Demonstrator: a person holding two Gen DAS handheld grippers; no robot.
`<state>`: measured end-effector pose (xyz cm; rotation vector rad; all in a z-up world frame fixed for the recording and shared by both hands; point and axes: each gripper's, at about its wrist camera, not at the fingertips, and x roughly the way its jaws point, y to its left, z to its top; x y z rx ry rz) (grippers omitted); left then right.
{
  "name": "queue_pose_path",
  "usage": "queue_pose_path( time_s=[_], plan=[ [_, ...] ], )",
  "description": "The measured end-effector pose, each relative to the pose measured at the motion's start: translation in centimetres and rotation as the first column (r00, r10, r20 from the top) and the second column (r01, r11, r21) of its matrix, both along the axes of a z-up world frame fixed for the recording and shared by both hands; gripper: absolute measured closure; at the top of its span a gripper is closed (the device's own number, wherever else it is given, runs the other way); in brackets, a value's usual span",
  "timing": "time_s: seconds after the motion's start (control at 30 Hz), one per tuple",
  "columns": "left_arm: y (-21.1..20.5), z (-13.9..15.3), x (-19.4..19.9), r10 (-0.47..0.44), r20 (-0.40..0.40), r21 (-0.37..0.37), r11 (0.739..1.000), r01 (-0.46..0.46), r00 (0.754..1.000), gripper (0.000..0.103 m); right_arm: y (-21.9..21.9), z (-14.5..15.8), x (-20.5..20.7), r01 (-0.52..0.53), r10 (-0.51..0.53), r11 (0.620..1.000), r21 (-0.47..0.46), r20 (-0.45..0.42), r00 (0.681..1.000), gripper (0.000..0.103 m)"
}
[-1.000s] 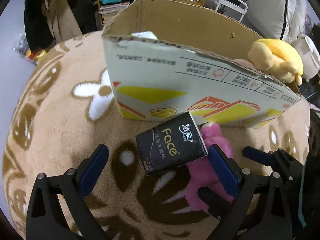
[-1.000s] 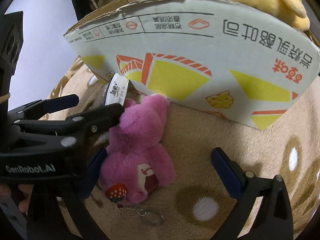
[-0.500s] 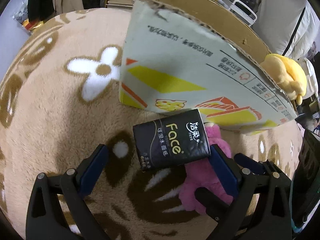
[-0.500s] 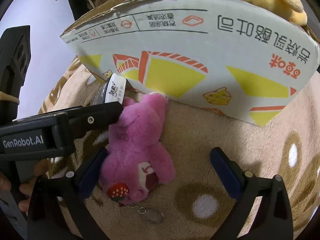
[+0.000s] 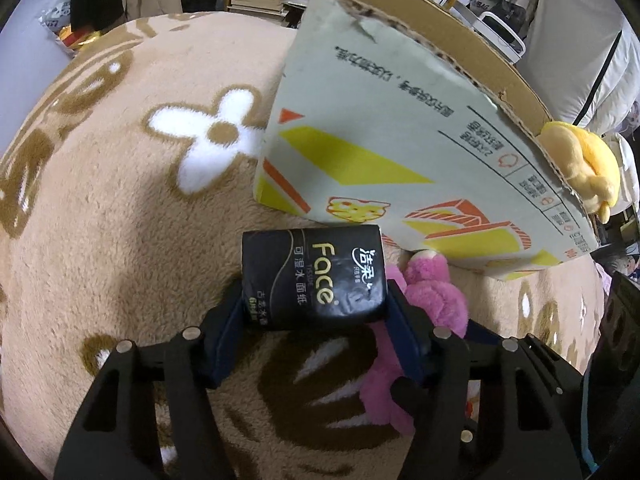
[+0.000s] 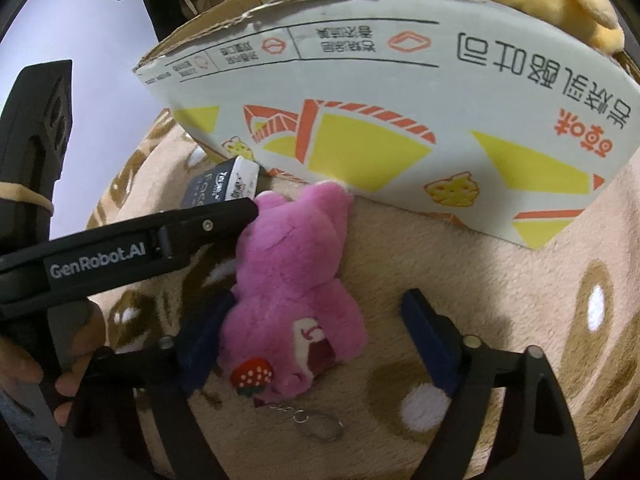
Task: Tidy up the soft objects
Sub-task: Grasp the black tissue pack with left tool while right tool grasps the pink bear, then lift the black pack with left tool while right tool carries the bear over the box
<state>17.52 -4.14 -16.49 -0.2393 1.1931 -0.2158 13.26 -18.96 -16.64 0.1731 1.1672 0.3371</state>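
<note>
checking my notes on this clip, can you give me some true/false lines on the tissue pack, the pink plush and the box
1. The left gripper has closed on the tissue pack. True.
2. The pink plush is inside the box. False: it lies on the blanket against the box's front.
3. A yellow plush sits in the box. True.
4. The right gripper is clamped on the pink plush. False: its right pad stands clear.

"Face" in gold on the black tissue pack (image 5: 314, 280); "GenRobot.AI" on the left gripper (image 6: 224, 216) arm.
</note>
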Motion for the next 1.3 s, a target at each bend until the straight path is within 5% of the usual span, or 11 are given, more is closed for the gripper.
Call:
queue_pose_path(
  time_s=[0.1, 0.17, 0.67, 0.73, 1.3],
  plan=[
    [-0.4, 0.4, -0.4, -0.007, 0.014, 0.03, 1.0, 0.007, 1.0, 0.04, 0.2, 0.3, -0.1, -0.01, 0.01, 1.0, 0.008, 0.006, 1.0, 0.026],
    [-0.3, 0.7, -0.8, 0.0, 0.024, 0.045, 0.999, -0.001, 1.0, 0.04, 0.5, 0.6, -0.3, -0.03, 0.03, 0.999, 0.026, 0.011, 1.0, 0.043],
    [2.1, 6.6, -5.8, 0.079, 0.234, 0.204, 0.971, -0.128, 0.969, 0.04, 0.5, 3.9, -2.1, 0.022, -0.018, 0.999, -0.029, 0.129, 0.992, 0.057],
    [1.9, 7.3, -6.5, 0.073, 0.262, 0.217, 0.967, -0.132, 0.962, 0.04, 0.2, 4.2, -2.3, 0.026, -0.023, 0.999, -0.023, 0.132, 0.991, 0.079],
    [2.4, 10.2, -10.4, 0.058, 0.327, 0.233, 0.962, -0.14, 0.943, 0.04, -2.7, 7.4, -4.4, 0.092, -0.095, 0.996, 0.023, 0.191, 0.977, 0.08]
  ],
)
